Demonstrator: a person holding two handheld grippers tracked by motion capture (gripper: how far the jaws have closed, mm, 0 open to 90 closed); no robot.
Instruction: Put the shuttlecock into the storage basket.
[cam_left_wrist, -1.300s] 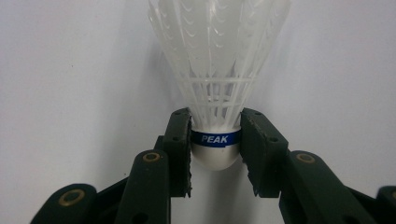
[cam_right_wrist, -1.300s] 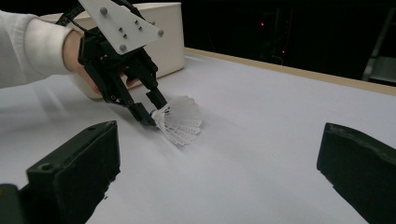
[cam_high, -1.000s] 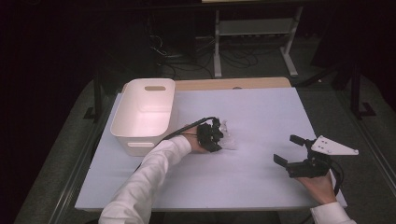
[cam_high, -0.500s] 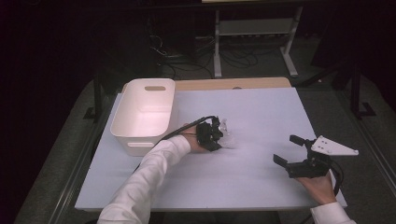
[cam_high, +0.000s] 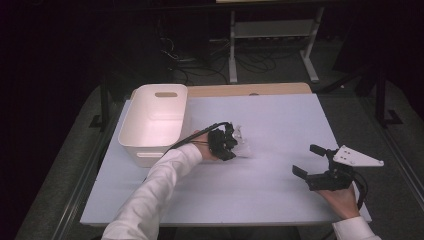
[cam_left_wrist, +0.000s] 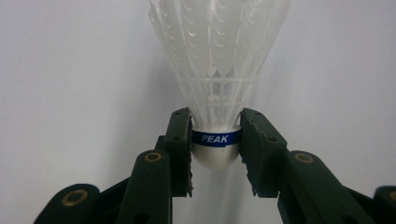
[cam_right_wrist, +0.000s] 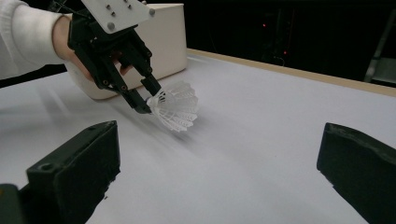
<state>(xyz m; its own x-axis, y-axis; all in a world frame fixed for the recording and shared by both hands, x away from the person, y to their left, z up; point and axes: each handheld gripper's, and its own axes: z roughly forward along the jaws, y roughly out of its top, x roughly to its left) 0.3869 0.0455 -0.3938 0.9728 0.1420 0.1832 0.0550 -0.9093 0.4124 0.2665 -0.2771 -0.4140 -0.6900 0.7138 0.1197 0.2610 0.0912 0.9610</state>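
We see the left hand-held gripper (cam_high: 231, 141) near the middle of the worktop (cam_high: 280, 125), closed on a white shuttlecock (cam_high: 241, 144); in the left gripper view its two black jaws clamp the rounded cork base of the shuttlecock (cam_left_wrist: 215, 140) from either side, right at the blue band lettered PEAK (cam_left_wrist: 215, 138), with the feather skirt fanning away toward twelve o'clock. From the right gripper view we find the left hand-held gripper (cam_right_wrist: 148, 103) tilted down toward the surface, the shuttlecock (cam_right_wrist: 175, 111) at its tips with the skirt pointing toward four o'clock, just above or at the worktop (cam_right_wrist: 261, 140); we cannot tell whether it touches. A white bin (cam_high: 155, 120) stands at about nine o'clock from the held shuttlecock, just beside the left hand. The right hand-held gripper (cam_high: 310, 161) sits well apart, at about four o'clock from the shuttlecock near the worktop's front right corner, its jaws spread wide with nothing between them; in its own view the two jaws stand far apart over bare surface
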